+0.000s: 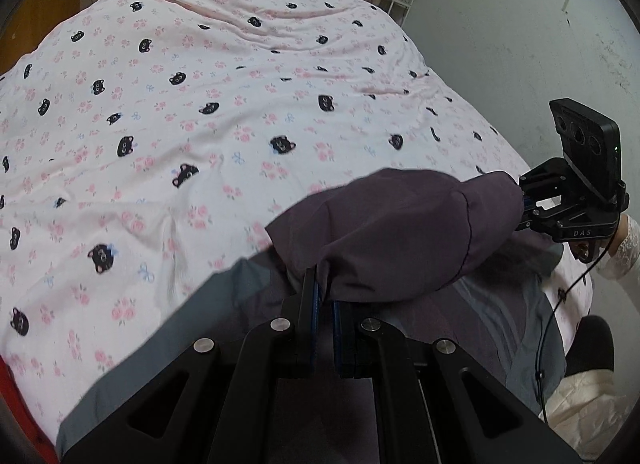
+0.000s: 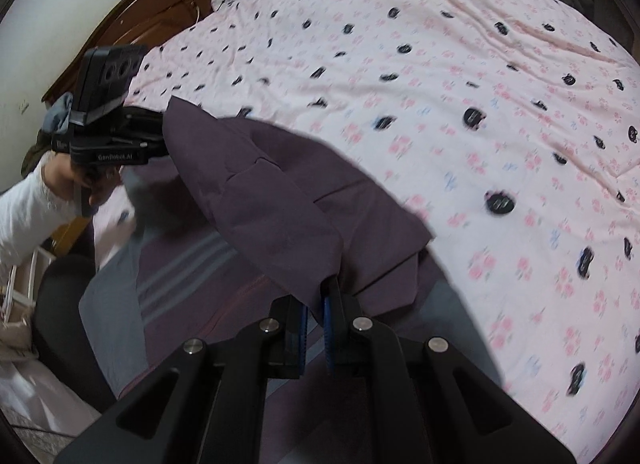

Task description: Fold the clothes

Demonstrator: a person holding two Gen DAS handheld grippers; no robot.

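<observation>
Left wrist view: purple garment lifted between both tongs

A bed (image 1: 192, 111) under a pink cat-print cover fills most of both views. On its near edge lies a purple-and-grey garment (image 1: 400, 232), one purple fold raised and stretched between the two tools. The left tongs (image 1: 325, 296) pinch one corner; the right tongs (image 2: 325, 296) clamp the other, though blur softens the cloth edge there.

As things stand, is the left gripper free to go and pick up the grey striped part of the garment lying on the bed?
Probably not yet. The left gripper is shut on the purple fold, and the right gripper pinches its other end. The grey striped part lies uncovered just below, but the left would have to release first.
</observation>
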